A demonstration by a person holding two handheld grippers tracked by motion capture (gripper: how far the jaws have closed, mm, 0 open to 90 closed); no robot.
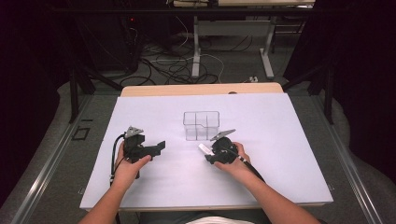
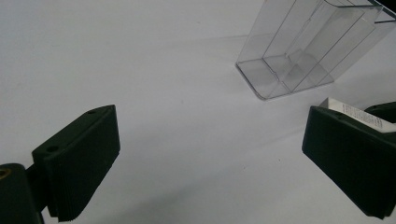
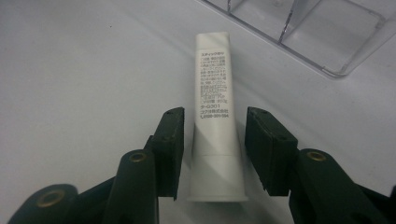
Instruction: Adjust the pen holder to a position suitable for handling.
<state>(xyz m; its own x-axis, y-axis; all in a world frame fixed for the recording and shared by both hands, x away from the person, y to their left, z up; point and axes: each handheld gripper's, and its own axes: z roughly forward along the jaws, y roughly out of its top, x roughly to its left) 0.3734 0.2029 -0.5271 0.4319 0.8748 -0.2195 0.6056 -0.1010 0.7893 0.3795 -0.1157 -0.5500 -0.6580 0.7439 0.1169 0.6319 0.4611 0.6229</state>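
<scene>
- The left tongs (image 1: 161, 146) rest on the near-left part of the bench (image 1: 280, 140), held in the person's left hand (image 1: 128, 165); the jaws are spread wide with nothing between them.
- The bench top is a plain pale sheet with a wooden edge along its far side.
- Beyond the bench lies a dark room: grey floor, tangled cables, white legs of another table.
- A clear plastic organizer (image 1: 201, 125) stands a little far of the bench's centre, between the two hands. Its partitions split it into several compartments, all of them see-through to the bench.
- Just near and right of the organizer lies a white glue-stick tube (image 3: 215, 116), flat on the bench. Its label carries small black Japanese print, mostly too fine to read; a line near the bottom looks like "G301".
- The right tongs (image 3: 212, 149), in the right hand (image 1: 233, 161), straddle the cap end of the tube. A slim gap shows on each side, so the pads are not yet pinching it.
</scene>
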